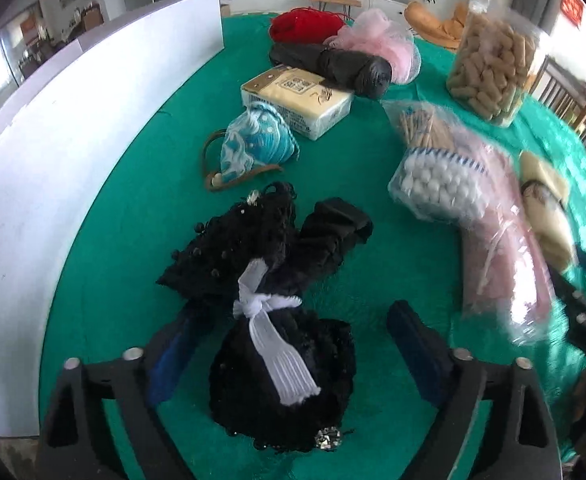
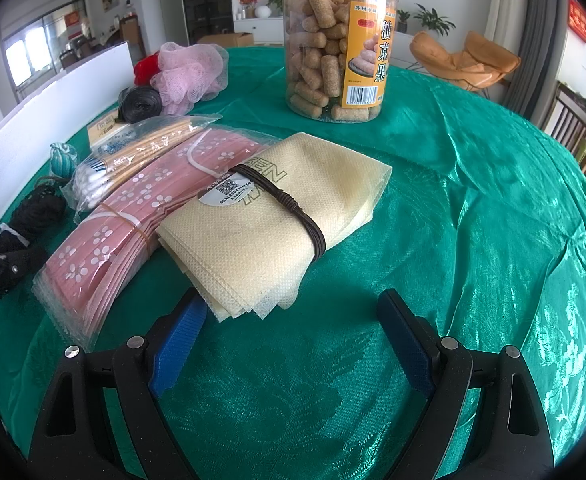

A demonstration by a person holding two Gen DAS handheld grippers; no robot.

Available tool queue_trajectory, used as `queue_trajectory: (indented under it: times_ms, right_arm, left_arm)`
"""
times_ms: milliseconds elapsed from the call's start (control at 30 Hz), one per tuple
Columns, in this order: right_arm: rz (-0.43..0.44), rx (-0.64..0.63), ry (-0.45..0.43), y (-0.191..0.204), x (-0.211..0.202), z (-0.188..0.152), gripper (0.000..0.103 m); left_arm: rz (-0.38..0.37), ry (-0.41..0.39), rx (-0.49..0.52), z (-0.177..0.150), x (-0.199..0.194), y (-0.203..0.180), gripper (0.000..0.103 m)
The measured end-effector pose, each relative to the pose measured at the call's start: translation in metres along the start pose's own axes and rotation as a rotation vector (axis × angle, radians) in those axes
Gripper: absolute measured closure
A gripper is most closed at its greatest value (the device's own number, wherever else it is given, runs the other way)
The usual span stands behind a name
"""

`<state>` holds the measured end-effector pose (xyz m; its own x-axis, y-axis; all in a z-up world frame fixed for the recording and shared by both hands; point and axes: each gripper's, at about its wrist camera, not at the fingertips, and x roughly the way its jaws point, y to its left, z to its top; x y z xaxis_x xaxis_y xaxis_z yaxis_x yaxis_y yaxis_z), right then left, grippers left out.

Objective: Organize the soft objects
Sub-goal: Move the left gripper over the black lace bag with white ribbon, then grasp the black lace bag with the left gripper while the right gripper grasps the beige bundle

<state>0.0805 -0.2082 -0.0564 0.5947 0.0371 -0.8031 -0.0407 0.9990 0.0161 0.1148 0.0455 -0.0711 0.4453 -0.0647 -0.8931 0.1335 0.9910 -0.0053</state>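
Right under the left gripper [image 1: 293,344] sits a black lacy bundle [image 1: 281,384], knobbly and beaded, with one white ribbed ribbon [image 1: 277,344] knotted round its middle. The jaws stand wide apart on either side of it, blue ribbed pads [image 1: 417,352] not pressing on it as far as the left wrist view shows. It rests on the shiny green tablecloth [image 1: 133,240], with a second black lacy piece [image 1: 253,240] spreading out just past it.

Further out: one teal crochet pouch [image 1: 253,140] with a brown cord, one cream tissue pack [image 1: 297,100], one roll of black bags [image 1: 333,64], one pink mesh pouf [image 1: 377,44] and one red yarn lump [image 1: 301,26].

Over on the right gripper [image 2: 289,332], jaws are also spread with nothing between them, only bare cloth. Just ahead lies one folded cream non-woven cloth [image 2: 261,240] bound by a brown elastic band [image 2: 305,216]. Beside it, touching, is a crinkly clear pack of pink flowered masks [image 2: 109,240], then one bag of cotton swabs [image 2: 105,176]. One clear plastic jar [image 2: 333,48] of tubular fried snacks stands upright well beyond.
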Motion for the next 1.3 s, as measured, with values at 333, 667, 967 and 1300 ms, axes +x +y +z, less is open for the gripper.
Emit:
queue_trajectory:
  times_ms: [333,667,967,1300]
  right_arm:
    - [0.000,-0.001,0.000,-0.0004,0.0002,-0.0001,0.014]
    - [-0.001,-0.002,0.001,-0.0001,0.0002,-0.0001,0.014]
    - [-0.001,-0.002,0.001,-0.0003,0.0002,-0.0001,0.014]
    - [-0.001,-0.003,0.001,-0.0006,0.0002,-0.0002,0.014]
  left_arm:
    - [0.018,-0.019,-0.037,-0.0024,0.0008,0.0040,0.000]
    - [0.022,-0.026,-0.038,-0.0028,0.0013,0.0032,0.000]
    - [0.024,-0.027,-0.038,-0.0025,0.0015,0.0030,0.000]
    - [0.027,-0.027,-0.037,-0.0026,0.0014,0.0029,0.000]
